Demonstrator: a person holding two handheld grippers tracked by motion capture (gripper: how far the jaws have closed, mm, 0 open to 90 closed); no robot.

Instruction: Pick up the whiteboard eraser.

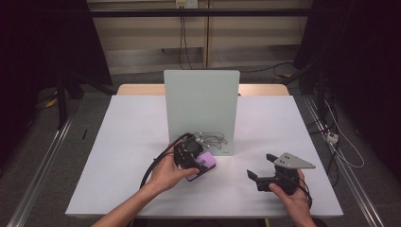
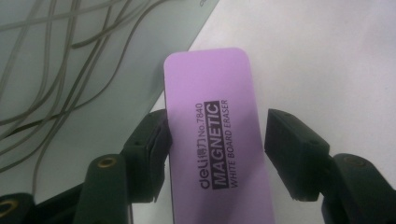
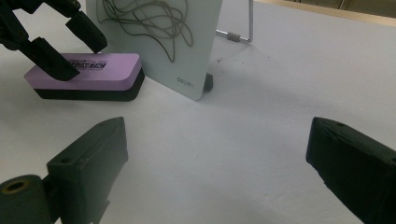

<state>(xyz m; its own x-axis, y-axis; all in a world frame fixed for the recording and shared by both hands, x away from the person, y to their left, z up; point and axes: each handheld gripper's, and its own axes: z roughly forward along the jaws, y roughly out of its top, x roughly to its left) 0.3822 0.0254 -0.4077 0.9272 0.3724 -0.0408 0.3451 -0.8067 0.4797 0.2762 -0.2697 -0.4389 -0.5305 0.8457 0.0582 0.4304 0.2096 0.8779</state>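
Your left gripper (image 1: 196,158) straddled the purple eraser (image 2: 215,135), fingers apart, not yet clamped; it lay on the surface at the whiteboard's (image 1: 201,106) six o'clock. Your right gripper (image 1: 265,168) waited open. Next, I'd judge: squeeze, then lift.

White table (image 1: 118,156); upright whiteboard (image 1: 201,101) (scribbled) standing mid-table; purple eraser (image 1: 204,164) lying just beside its base.

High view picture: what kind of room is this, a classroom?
Probably a lab or recording studio, not a classroom: dark curtains hang on both sides, cables trail over the floor, and one white table holds a small whiteboard.
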